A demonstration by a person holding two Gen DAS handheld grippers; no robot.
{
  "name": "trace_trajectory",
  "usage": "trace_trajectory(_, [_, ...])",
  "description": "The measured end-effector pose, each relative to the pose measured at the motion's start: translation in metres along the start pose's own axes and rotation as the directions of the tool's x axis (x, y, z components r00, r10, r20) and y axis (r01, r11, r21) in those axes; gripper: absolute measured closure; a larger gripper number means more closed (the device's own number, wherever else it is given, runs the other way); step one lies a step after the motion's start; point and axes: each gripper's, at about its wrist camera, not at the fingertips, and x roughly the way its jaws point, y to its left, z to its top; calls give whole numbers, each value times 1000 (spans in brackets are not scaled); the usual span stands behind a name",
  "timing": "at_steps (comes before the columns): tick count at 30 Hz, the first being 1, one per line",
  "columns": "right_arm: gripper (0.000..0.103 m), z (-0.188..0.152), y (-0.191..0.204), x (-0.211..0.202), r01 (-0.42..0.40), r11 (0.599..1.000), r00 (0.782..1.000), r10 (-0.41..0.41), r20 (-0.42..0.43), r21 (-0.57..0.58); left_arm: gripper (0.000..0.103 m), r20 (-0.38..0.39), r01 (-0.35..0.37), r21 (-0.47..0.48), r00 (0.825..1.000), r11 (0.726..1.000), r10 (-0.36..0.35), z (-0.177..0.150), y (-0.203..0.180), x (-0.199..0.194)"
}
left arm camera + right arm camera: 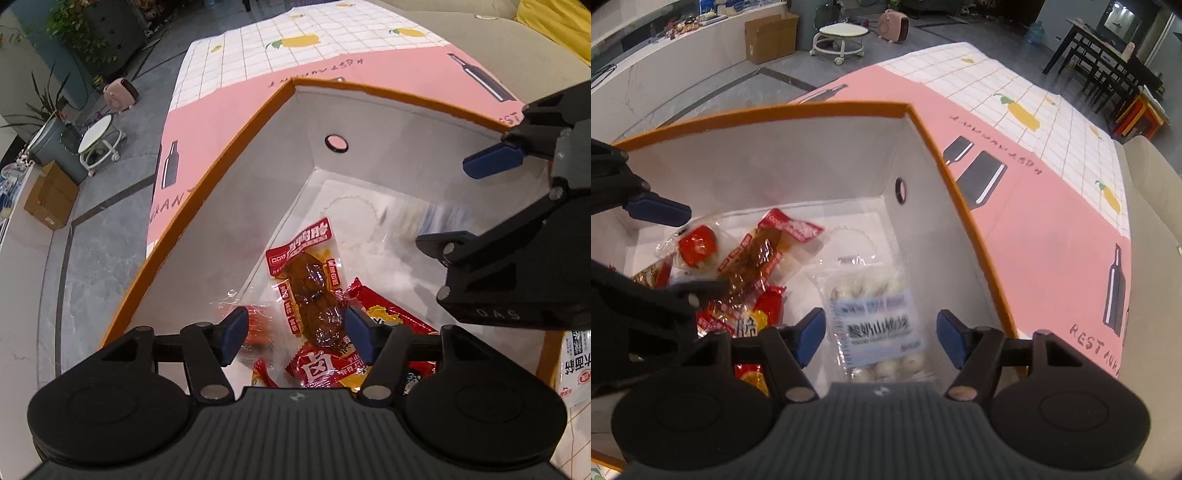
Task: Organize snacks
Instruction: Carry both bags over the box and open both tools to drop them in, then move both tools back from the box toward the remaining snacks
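Both grippers hang over one orange-rimmed white box (964,206), jaws spread wide and holding nothing. Between the blue pads of the left gripper (295,334), seen from its own wrist camera, lies a clear packet of brown braised snack with a red header (308,280); whether the pads touch the film cannot be told. Just below those pads sit more red wrappers (317,369), and beside the left pad a small clear-wrapped red candy (255,321). Up to the right, the right gripper (469,199) reaches in over the box floor, fingers well apart.

From the right wrist camera, the right gripper (881,336) brackets a clear bag of white round sweets with a pale blue label (879,325); the bag looks blurred, lying between the pads on or near the box floor. Left of it is the heap of red packets (750,273), with the left gripper (687,254) above them. Outside the box spreads a pink and white-checked tablecloth (1052,236).
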Motion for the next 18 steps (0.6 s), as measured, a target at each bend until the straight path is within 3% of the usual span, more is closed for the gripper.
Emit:
trace_trajectory(11, [32,-1,-10,-32,-26,997,995,19,97,71,27,32,28,-59,999,998,-26,-7,2,-22])
trace_trajectory(18, [28,-15,-23,-63,-36,985,984,6,178,168,27,134,80,-187,989,979,-55,-9,11,-53])
